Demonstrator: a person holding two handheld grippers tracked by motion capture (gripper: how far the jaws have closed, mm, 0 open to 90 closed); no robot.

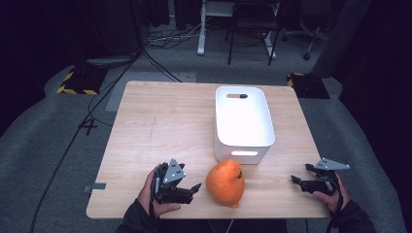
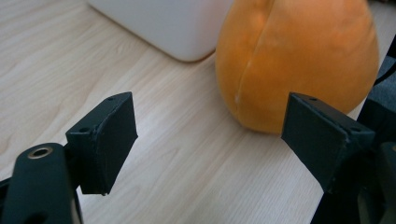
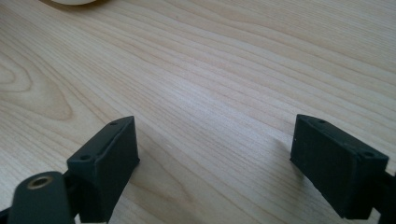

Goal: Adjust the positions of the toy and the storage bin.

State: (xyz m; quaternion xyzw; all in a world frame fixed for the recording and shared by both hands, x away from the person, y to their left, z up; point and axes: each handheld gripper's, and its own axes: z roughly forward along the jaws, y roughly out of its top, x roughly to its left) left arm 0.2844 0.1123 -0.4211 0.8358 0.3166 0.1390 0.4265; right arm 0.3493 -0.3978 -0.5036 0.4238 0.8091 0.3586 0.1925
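A: What's on my table [image 1: 160, 121] right now?

B: From the high view I have a white bin [image 1: 243, 122] standing upright, right of centre, with slot handles in its near and far walls. Its inside looks bare and white; I see nothing lying in it.

A: And the orange thing?

B: An orange plush toy [image 1: 225, 182], rounded like a pear, sits on the wood just in front of the bin's near wall, close to the table's front edge. It's outside the bin. In the left gripper view the orange plush toy [image 2: 299, 60] stands beside the bin's rounded corner [image 2: 163, 23]; I can't tell whether they touch.

A: My left claw?

B: The left gripper [image 1: 192, 190] rests low by the front edge, just left of the toy, pointing toward it. Its jaws stand wide apart with only bare wood between them. The left gripper [image 2: 210, 144] has its right-hand pad in front of the toy's lower side, not pressing it as far as I can see.

A: The right one?

B: The right gripper [image 1: 297, 181] is near the table's right front corner, well apart from the toy. In its own view the right gripper [image 3: 215, 163] is spread wide over plain wood grain, holding nothing.
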